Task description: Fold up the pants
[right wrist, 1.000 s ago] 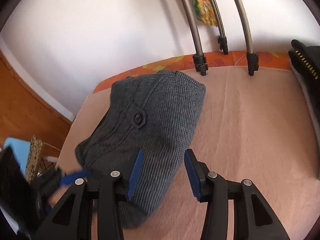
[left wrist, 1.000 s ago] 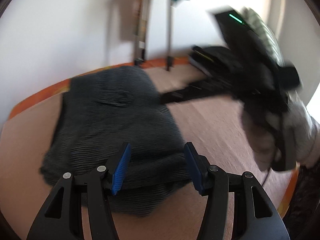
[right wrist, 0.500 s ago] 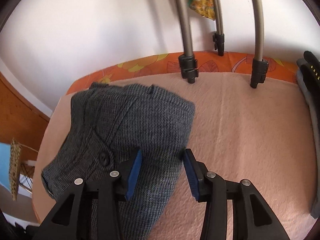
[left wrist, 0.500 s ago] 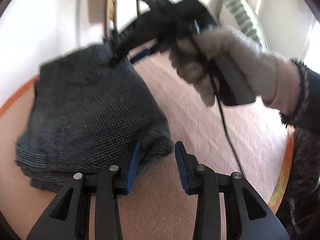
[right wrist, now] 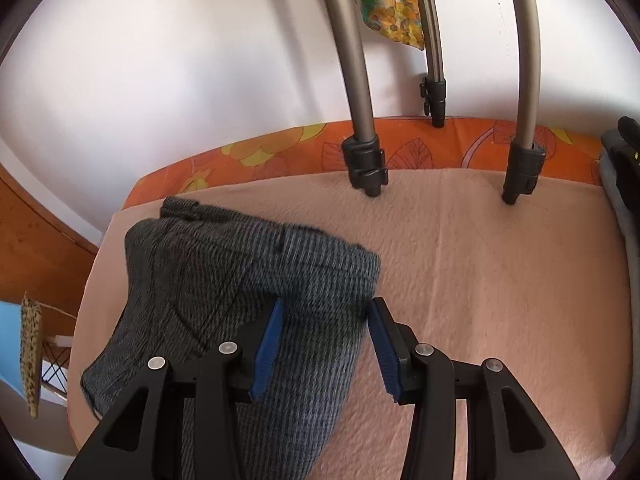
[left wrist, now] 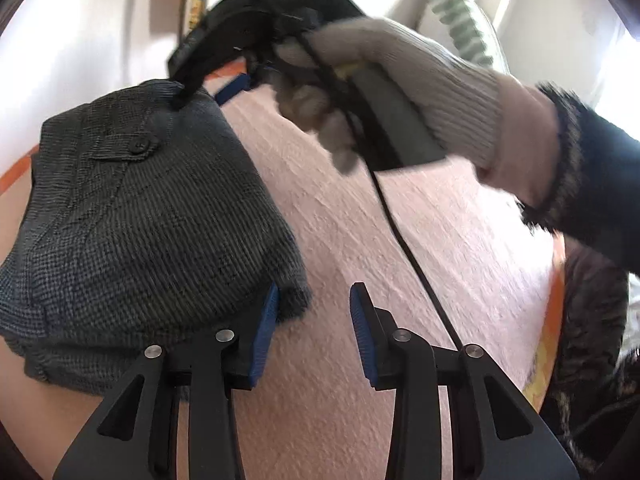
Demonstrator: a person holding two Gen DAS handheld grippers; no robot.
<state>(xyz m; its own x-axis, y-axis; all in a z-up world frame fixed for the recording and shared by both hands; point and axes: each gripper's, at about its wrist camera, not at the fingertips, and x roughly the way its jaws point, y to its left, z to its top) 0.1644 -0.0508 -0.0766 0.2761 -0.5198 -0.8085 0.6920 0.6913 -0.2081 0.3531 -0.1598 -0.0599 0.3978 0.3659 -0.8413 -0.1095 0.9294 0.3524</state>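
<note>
Folded into a compact bundle now, the grey pants (left wrist: 140,216) lie on the pink blanket (left wrist: 360,240), toward the orange patterned edge (right wrist: 280,152) at the wall. Compared with a second ago: right gripper (right wrist: 324,344) brought from well off to the side to directly over the bundle, its far corner lying between the blue pads (right wrist: 268,344); left gripper (left wrist: 312,332) drawn in to the near corner of the pants. Judged from this: folding nearly finished, only squaring up or pressing flat left.

Left gripper: jaws spread moderately wide, holding nothing, one blue pad just touching the cloth's near corner, the other over bare blanket. Right gripper: jaws also apart, straddling the folded edge without pinching it; whether the pads press into the cloth cannot be told.

Around the pants: three grey metal legs (right wrist: 352,60) with black clamps standing on the blanket near the wall, a colourful cloth (right wrist: 392,8) hanging behind them, a dark object (right wrist: 624,160) at the blanket's right end. Nothing lying between pants and grippers; only the trailing black cable (left wrist: 412,256) crossing the blanket beside the pants, a possible snag.
</note>
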